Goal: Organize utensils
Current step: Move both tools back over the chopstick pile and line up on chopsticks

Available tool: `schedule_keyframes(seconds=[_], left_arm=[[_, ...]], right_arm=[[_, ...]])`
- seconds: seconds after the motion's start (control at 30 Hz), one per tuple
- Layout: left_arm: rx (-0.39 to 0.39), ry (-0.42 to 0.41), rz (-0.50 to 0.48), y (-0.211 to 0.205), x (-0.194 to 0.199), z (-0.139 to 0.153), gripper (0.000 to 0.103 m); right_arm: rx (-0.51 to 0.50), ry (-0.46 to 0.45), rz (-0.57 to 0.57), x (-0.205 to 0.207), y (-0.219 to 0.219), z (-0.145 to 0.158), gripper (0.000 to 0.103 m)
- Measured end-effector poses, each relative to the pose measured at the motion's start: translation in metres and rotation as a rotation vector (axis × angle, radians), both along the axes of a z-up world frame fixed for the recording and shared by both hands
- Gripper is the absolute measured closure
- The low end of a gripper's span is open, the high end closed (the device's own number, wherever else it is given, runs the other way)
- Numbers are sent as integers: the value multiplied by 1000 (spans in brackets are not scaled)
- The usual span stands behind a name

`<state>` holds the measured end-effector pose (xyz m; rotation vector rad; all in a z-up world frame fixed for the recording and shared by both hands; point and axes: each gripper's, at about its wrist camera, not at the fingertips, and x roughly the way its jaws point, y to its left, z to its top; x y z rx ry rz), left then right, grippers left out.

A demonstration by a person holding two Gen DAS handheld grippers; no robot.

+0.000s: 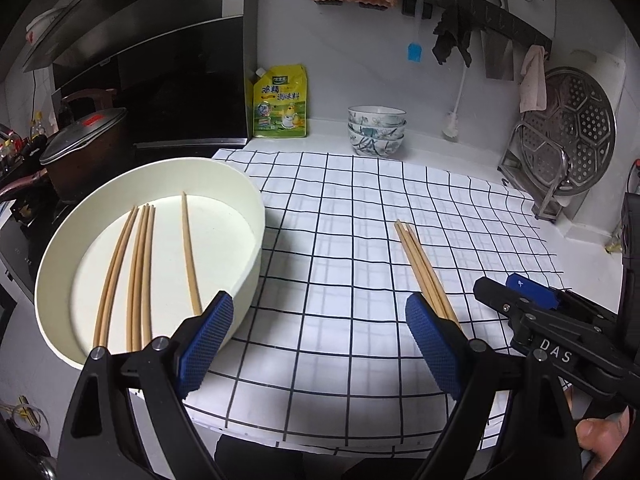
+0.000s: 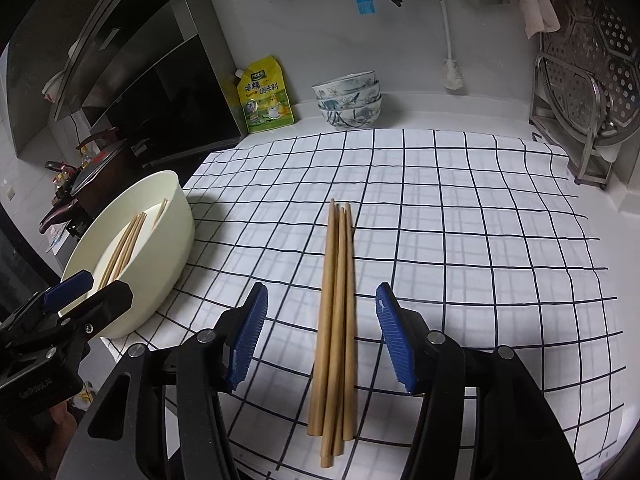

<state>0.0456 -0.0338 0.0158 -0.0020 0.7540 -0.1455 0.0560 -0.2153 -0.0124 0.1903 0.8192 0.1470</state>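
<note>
So the bundle of wooden chopsticks (image 2: 335,312) lies on the checked cloth (image 2: 460,240), right between the right gripper (image 2: 322,336)'s spread fingers, nothing touching. The left gripper (image 1: 320,344) is wide open and empty, beside the cream tub (image 1: 240,184) holding more chopsticks (image 1: 138,272).

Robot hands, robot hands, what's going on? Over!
Both hand-held grippers open: left, right. Chopsticks on cloth lie between right's pads, untouched. More in basin. Nothing blocking.
</note>
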Motion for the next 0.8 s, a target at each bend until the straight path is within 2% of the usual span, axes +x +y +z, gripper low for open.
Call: schedule_keyframes(seconds=[0.5, 0.8], left_arm=[[10, 48, -6, -20, 2, -18, 17], [17, 75, 5, -22, 6, -29, 17]], right_arm=[[-9, 35, -29, 7, -20, -23, 49], [-26, 94, -44, 13, -28, -42, 49]])
